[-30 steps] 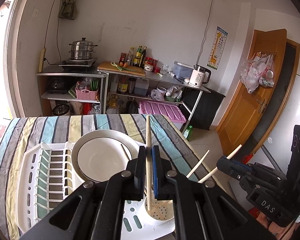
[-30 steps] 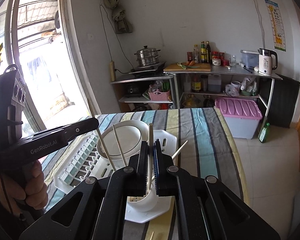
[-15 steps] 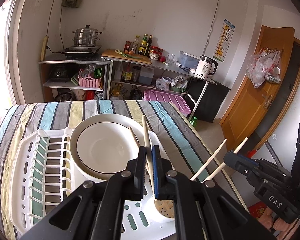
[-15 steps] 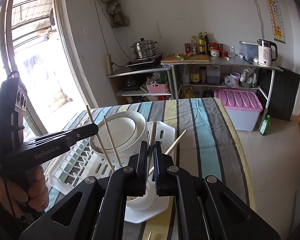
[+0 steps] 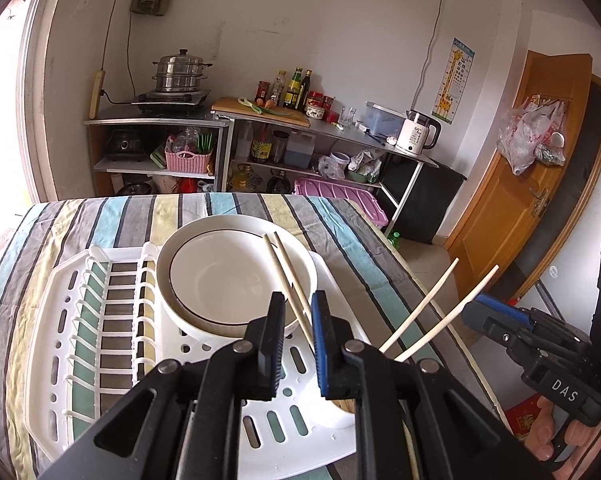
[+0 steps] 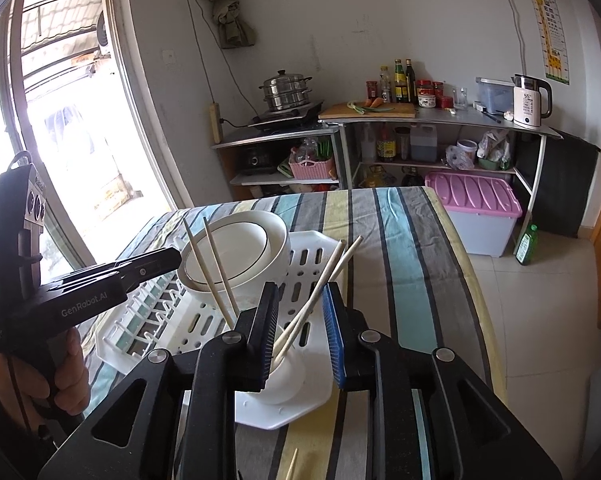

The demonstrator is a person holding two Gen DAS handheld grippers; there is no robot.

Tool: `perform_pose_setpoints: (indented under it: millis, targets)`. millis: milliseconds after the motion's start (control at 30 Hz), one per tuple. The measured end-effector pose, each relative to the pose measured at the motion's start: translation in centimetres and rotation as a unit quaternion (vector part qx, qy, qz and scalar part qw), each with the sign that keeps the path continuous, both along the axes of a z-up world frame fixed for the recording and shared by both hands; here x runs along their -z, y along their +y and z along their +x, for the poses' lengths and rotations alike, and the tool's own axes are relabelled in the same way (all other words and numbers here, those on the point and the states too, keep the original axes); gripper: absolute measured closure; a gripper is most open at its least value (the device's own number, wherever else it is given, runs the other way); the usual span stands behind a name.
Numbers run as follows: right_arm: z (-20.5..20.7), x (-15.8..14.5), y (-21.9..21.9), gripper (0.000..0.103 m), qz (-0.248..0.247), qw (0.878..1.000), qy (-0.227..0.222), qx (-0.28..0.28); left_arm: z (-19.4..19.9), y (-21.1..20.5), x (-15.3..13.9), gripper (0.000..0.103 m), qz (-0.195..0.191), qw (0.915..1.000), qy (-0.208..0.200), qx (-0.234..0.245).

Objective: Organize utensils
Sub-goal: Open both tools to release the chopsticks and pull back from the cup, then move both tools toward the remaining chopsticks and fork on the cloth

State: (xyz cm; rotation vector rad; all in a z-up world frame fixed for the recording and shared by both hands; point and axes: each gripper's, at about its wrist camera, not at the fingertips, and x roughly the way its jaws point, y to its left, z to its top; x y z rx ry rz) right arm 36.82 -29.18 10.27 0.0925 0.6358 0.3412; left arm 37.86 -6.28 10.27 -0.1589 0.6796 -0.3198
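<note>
The left gripper [image 5: 294, 312] has just been opening: its jaws stand a little apart, with two pale chopsticks [image 5: 288, 276] rising in the gap between them, no pad visibly pressing on either. The right gripper [image 6: 300, 304] has also just been opening; its jaws stand somewhat wider, and another pair of chopsticks [image 6: 320, 280] leans through the gap without touching either pad as far as can be seen.

All four chopsticks stand tilted in a small white cup [image 6: 288, 380] fixed at the near corner of the white dish rack [image 5: 100, 320]. One pair leans towards the white bowls [image 5: 228, 276] stacked on the rack beside the cup, the other leans away, out over the table's right edge. The rack lies on the striped tablecloth [image 5: 100, 216]. One more chopstick tip [image 6: 291, 466] shows at the table's near edge.
</note>
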Motion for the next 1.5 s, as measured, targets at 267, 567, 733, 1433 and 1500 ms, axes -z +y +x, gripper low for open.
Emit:
perform_pose_setpoints:
  millis: [267, 567, 733, 1433, 1500]
  targets:
    - [-4.0, -0.5, -0.1, 0.078, -0.004, 1.000, -0.019, -0.005, -4.5, 1.2, -0.5, 0.083, 0.007, 0.9997, -0.021, -0.001]
    - [-10.9, -0.4, 0.2, 0.078, 0.003, 0.999, -0.046, -0.017, -12.7, 3.2, -0.7, 0.071, 0.010, 0.9983, -0.056, -0.011]
    - [-14.5, 0.1, 0.6, 0.078, -0.001, 0.998, -0.056, -0.029, -16.9, 4.0, -0.3, 0.068, 0.023, 0.9972, -0.069, -0.017]
    - [-24.4, 4.2, 1.2, 0.078, -0.011, 0.998, -0.041, -0.048, -27.6, 5.7, 3.9, 0.066, 0.028, 0.9979, -0.056, -0.017]
    - [-24.7, 4.4, 1.3, 0.078, -0.010, 0.998, -0.039, -0.050, -28.1, 5.7, 4.3, 0.066, 0.029, 0.9981, -0.052, -0.017]
